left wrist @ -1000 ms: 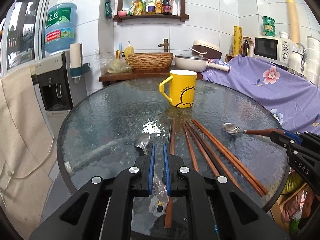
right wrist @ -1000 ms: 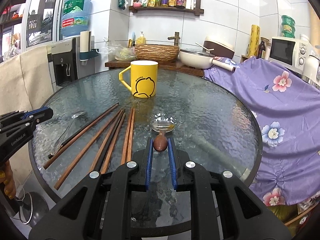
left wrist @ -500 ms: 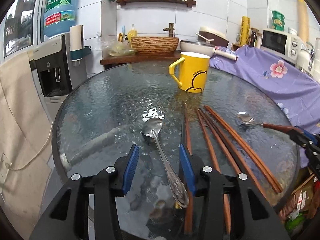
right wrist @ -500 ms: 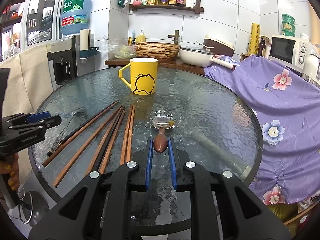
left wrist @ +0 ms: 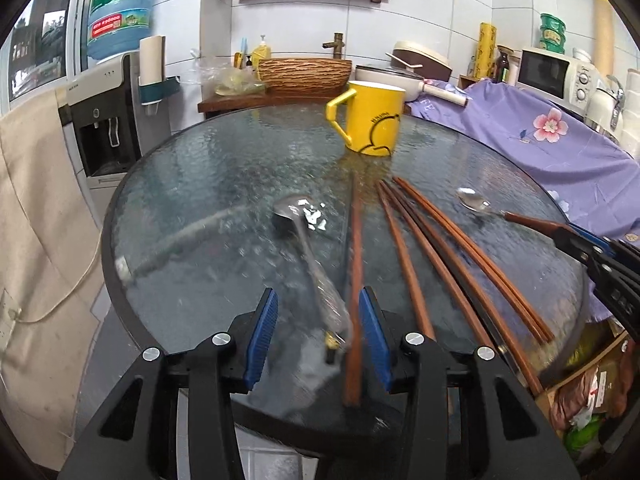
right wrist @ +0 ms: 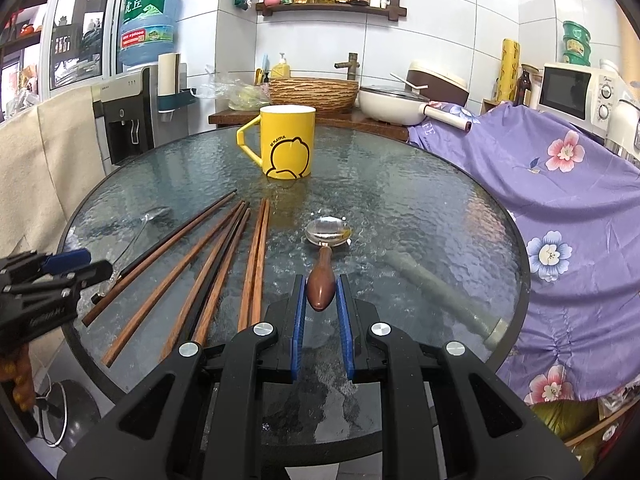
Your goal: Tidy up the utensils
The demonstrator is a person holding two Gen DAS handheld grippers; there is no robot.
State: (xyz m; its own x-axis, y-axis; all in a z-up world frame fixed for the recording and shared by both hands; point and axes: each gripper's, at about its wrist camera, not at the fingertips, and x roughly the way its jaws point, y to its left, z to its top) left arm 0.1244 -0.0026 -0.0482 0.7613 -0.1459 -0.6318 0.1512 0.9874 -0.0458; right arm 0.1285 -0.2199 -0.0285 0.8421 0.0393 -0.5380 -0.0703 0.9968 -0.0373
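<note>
Currently our left gripper (left wrist: 318, 330) gapes wide over the metal spoon (left wrist: 308, 248); our right gripper (right wrist: 322, 300) clamps the wooden-handled spoon (right wrist: 323, 260).

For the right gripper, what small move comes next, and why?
Probably lift. The right gripper is shut on the wooden-handled spoon, whose bowl rests on the glass table; the yellow mug stands upright straight ahead, apparently empty.

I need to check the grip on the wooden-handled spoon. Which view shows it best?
The right wrist view: the wooden-handled spoon lies centred, its handle between the right gripper pads. The left wrist view shows it small, far right.
</note>
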